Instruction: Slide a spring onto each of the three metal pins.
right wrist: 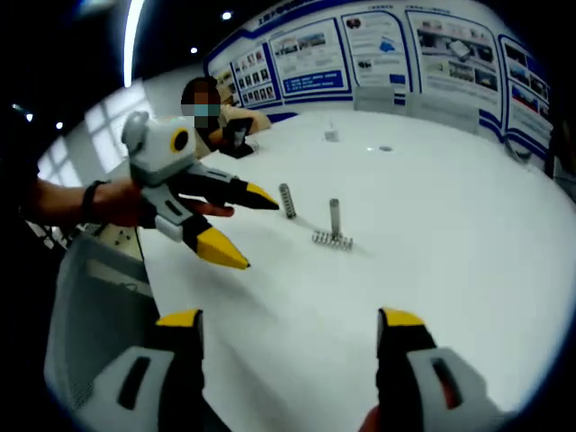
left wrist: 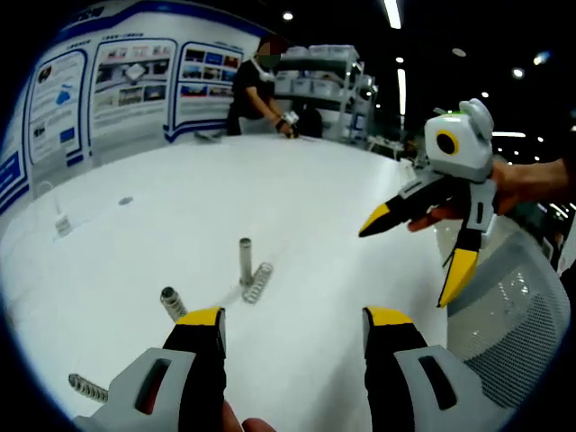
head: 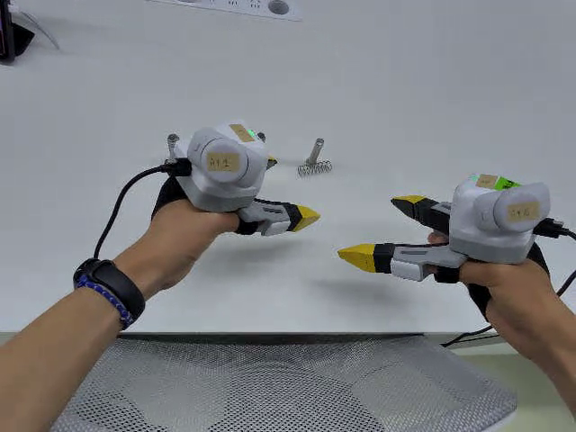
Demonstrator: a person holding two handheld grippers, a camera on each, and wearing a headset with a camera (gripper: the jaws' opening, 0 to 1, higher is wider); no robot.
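Spring (head: 315,167) lies flat on the white table (head: 405,90), touching the base of an upright metal pin (head: 317,151). That pair sits beyond the two grippers, roughly between them in the head view. Second pin (left wrist: 172,303) stands close to the left gripper's own jaw in the left gripper view. It looks coil-wrapped, but cannot tell for sure that a spring sits on it. Loose spring (left wrist: 87,387) lies on the table at the lower left of that view, apart from both pins.

Left gripper (head: 288,191) is held in the left hand (head: 184,236) above the table. Its jaws are spread wide with nothing between them, and its yellow tips point right. Right gripper (head: 382,229) is in the right hand (head: 504,283), jaws also wide and empty, tips pointing left toward the left gripper. The grippers are near each other, not touching. Neither touches a pin or spring.

Black cable (head: 117,207) runs from the left gripper. Dark wristband (head: 112,286) is on the left wrist. Grey mesh chair back (head: 270,387) sits at the near table edge. Poster wall (left wrist: 117,81) and a person (left wrist: 256,90) are at the far side of the table.
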